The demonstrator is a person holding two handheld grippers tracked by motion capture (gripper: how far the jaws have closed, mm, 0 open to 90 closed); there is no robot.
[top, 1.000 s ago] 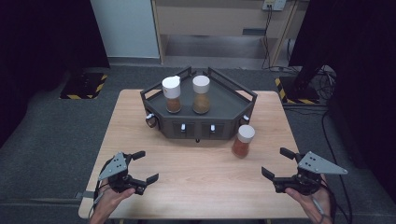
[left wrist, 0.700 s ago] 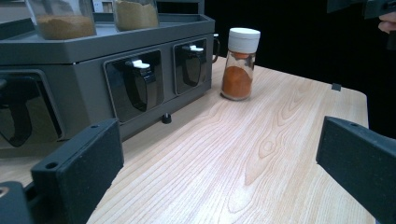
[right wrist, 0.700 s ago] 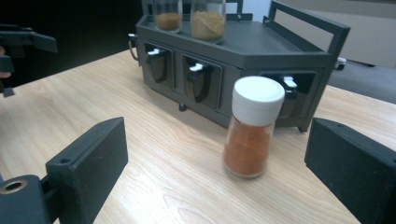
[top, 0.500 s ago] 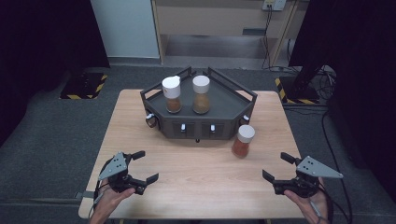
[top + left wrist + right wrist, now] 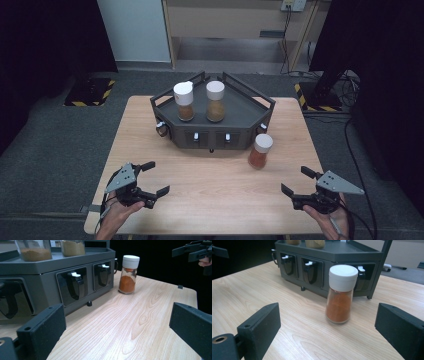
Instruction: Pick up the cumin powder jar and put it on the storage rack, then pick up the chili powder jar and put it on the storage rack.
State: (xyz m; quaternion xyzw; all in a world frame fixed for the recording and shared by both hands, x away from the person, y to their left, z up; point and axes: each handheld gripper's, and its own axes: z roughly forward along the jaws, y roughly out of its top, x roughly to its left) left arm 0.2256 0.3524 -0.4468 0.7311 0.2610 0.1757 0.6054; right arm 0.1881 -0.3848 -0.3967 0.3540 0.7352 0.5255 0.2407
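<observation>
Both grippers are just hanging over the near edge of the table (image 5: pixel 215 190), jaws wide apart, nothing in them: left gripper (image 5: pixel 151 178) at the left, right gripper (image 5: pixel 297 181) at the right. The jar (image 5: pixel 260 151) of orange powder stands upright on the table just in front of the rack (image 5: pixel 212 131), nearer the right gripper but well apart from it.

Before us on the table (image 5: pixel 210 185) stands a rack (image 5: pixel 215 127) bearing two jars (image 5: pixel 184 101) side by side. A third jar (image 5: pixel 260 151) stands on the table just before the rack's right corner
</observation>
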